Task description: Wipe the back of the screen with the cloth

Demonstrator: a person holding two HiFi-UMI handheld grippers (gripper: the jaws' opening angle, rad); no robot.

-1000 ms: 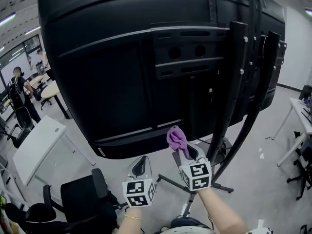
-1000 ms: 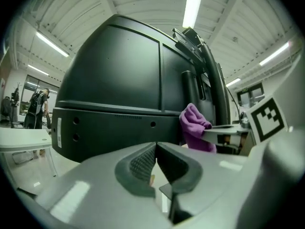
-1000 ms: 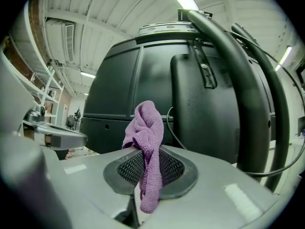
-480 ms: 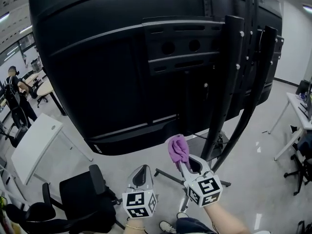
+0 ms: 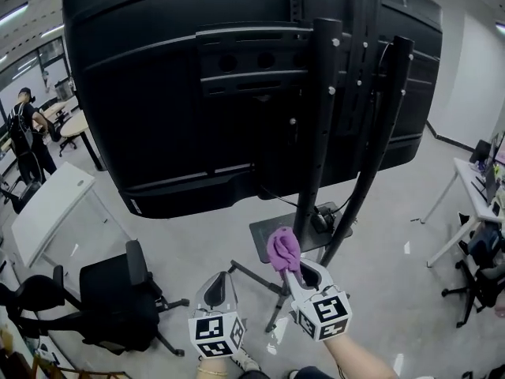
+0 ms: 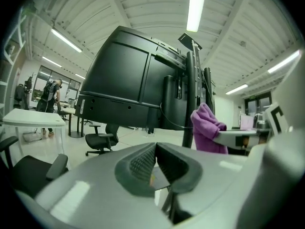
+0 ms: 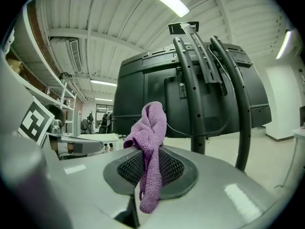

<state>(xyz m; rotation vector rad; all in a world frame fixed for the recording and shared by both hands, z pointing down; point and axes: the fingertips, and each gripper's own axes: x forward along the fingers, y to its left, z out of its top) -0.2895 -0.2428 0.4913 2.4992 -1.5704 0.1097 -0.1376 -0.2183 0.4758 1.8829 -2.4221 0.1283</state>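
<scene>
Your right tool (image 5: 293, 272) is clenched on the cloth (image 5: 282, 248), which is bunched upward to meet the screen (image 5: 181, 125) above but well apart from it. Your left tool (image 5: 220, 284) idles beside it, clenched on nothing.

The screen (image 5: 181, 125) runs off the top edge of the head view; there the lower end of the cloth (image 5: 282, 249) is hidden inside the right gripper (image 5: 290, 265), which also covers part of the stand (image 5: 314, 133) foot. A distant person (image 5: 24, 133) is too small to make out
</scene>
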